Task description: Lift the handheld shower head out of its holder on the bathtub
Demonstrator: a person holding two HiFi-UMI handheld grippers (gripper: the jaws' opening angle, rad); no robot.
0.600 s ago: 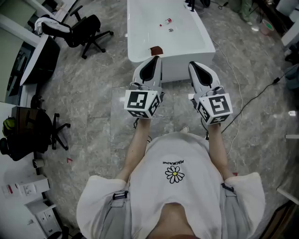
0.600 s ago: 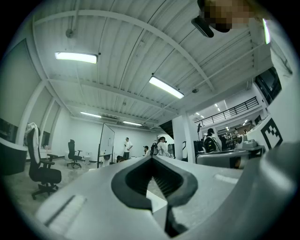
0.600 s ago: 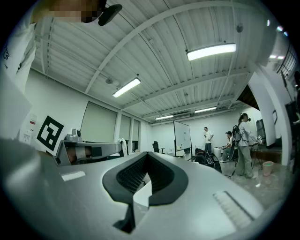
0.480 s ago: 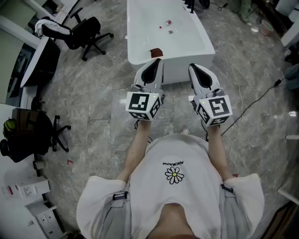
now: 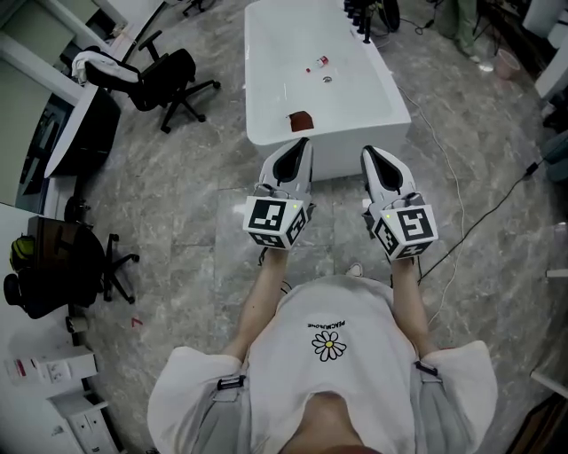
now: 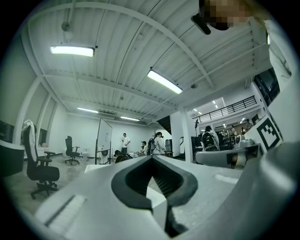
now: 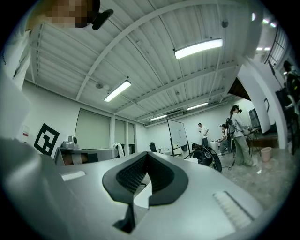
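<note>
Shower head likely at the dark fixture on the far right rim of the bathtub, too small to confirm. Held short at the near end: left gripper and right gripper, fingers together on nothing, presumably kept shut until the reach.

Bright, even light falls from ceiling strip lamps. The white bathtub glares at the head view's top. Gripper views bulge, corners black, foreground blurred.
</note>
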